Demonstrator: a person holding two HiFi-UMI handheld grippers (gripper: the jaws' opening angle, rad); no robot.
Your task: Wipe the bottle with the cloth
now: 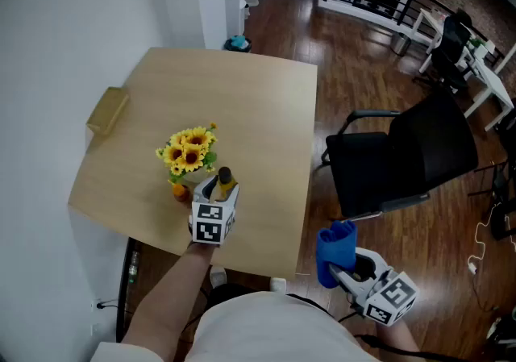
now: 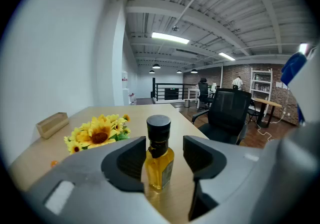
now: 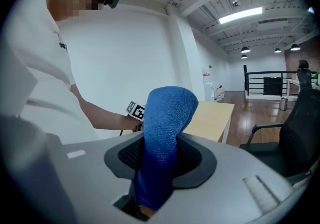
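Near the table's [image 1: 242, 102] lower edge at centre frame, the small oil bottle [image 2: 160, 160] stands upright beside the sunflowers [image 1: 189, 151]. The left gripper [image 1: 218, 191] brackets it with jaws wide apart and a gap on the right side, probably positioned to steady it. At lower right, off the table, the right gripper [image 1: 348, 276] is clamped on the folded blue cloth [image 3: 167, 133], which sticks up ready for wiping.
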